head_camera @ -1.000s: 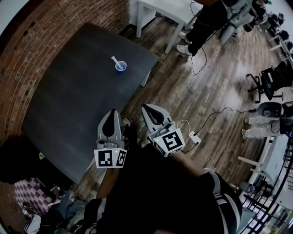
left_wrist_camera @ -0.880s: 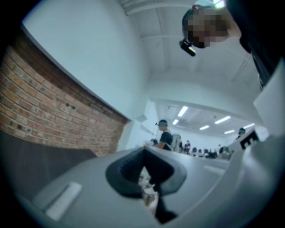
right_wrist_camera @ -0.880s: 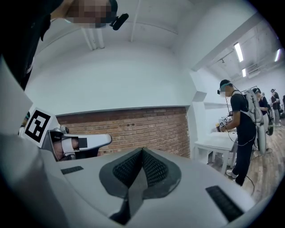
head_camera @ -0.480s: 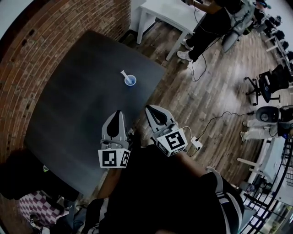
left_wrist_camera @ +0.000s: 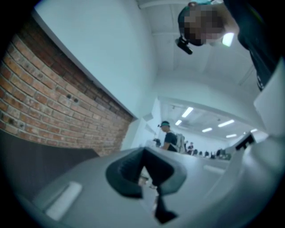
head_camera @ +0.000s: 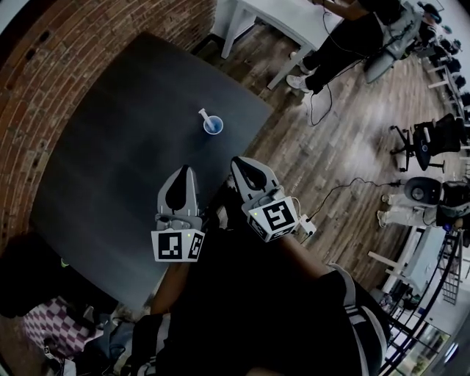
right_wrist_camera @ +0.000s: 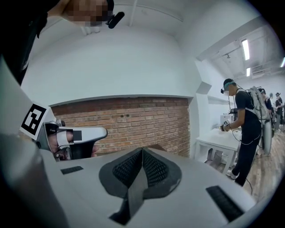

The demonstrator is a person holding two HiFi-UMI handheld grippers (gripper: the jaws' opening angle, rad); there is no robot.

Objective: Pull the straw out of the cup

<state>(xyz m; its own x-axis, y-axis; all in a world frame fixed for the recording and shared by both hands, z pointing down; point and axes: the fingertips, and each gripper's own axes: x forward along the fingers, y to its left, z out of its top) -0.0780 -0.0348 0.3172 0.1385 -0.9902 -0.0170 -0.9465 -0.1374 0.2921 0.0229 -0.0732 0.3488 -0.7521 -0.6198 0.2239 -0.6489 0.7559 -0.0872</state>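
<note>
The pulling hasn't begun; to my eye this is the approach, with both tools held up close to the person's chest at the near edge of the table [head_camera: 110,161] and well apart from the work. The left gripper [head_camera: 183,173] has its jaws pressed together with nothing between them, and the right gripper [head_camera: 239,163] is the same, pads meeting and empty. The cup [head_camera: 213,126], small and blue, stands upright on the dark surface near the corner that points toward the white table [head_camera: 279,18], not far from the edge the person stands along. The straw [head_camera: 203,114] sits in it, leaning out over the rim away from the person. Next, I'd guess, one gripper has to reach forward and open to steady the cup while the other opens, closes on the leaning end of the straw and draws it out along its tilt (a light cup like that would likely tip or slide if nobody held it). Counting up: one cup, one straw, two grippers, one dark table.
</note>
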